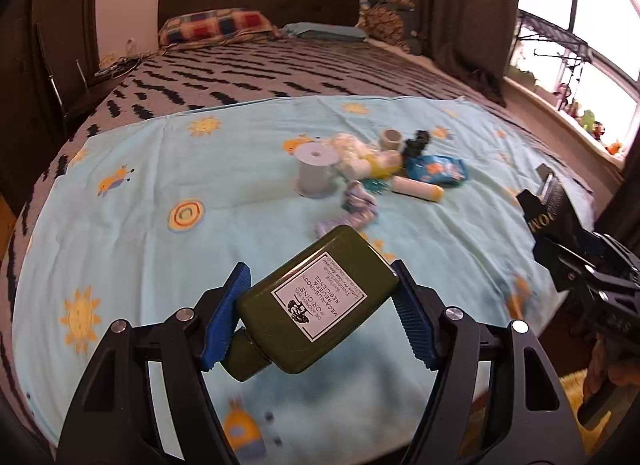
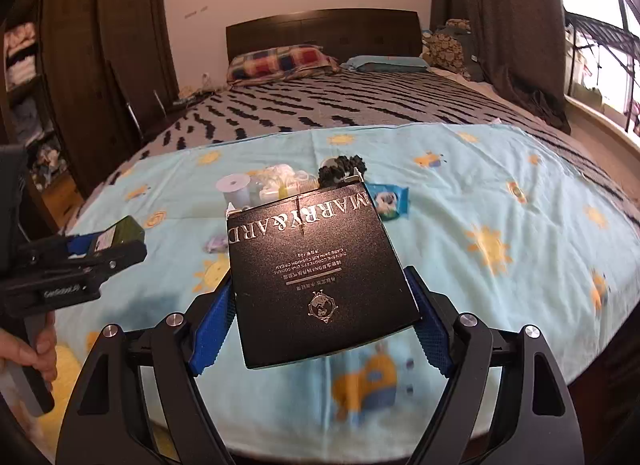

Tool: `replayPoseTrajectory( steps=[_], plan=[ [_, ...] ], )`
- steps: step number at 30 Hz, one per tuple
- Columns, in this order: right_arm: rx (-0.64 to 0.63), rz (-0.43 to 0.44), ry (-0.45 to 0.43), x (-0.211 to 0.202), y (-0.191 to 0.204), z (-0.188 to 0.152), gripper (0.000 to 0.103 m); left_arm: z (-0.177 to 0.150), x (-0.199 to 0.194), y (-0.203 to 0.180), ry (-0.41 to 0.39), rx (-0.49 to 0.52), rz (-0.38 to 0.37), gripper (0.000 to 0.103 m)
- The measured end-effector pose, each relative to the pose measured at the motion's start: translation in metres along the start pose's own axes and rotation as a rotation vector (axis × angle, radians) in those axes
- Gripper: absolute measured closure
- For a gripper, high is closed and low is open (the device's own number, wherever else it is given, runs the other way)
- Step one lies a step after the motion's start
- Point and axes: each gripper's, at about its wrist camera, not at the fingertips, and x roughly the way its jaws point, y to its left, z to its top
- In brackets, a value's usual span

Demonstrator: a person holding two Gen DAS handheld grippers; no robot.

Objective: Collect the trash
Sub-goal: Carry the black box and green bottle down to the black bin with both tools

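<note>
Both of your grippers are loaded and clear of the sheet. Left gripper: the blue pads press on a green bottle held crosswise, cap toward the left pad, jaws fairly wide to span its body. Right gripper: the pads clamp the two sides of a black box, flat face up, jaws wide for its width. In the left view the box and the right gripper show at the right edge; in the right view the bottle and the left gripper show at the left edge, with your hand on the handle.

Step in hand, as judged: the carry, after the pick and before the drop. No bin is visible in either view, so you must find it outside these views.

Next move: bring each item over the bin, then let go one at a time. The rest of the trash, a spool, a blue wrapper, a white tube and smaller scraps, lies clustered mid-sheet for later trips.
</note>
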Motion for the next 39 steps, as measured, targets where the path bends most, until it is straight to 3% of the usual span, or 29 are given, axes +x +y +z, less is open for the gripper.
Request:
replayPoseTrajectory(
  steps=[6, 18, 26, 39],
  plan=[
    [0.054, 0.024, -0.003, -0.042, -0.012, -0.048, 0.023, -0.057, -0.042, -0.028, -0.022, 0.073, -0.051, 0.036],
    [0.108, 0.020, 0.111, -0.062, -0.004, -0.135, 0.023, -0.147, -0.057, -0.057, 0.088, 0.086, -0.148, 0.036],
    [0.122, 0.021, 0.241, -0.040, 0.005, -0.169, 0.023, -0.190, -0.016, -0.065, 0.257, 0.071, -0.187, 0.036],
    [0.224, 0.043, 0.476, 0.036, -0.008, -0.207, 0.023, -0.228, 0.064, -0.077, 0.429, 0.059, -0.182, 0.036]
  ],
)
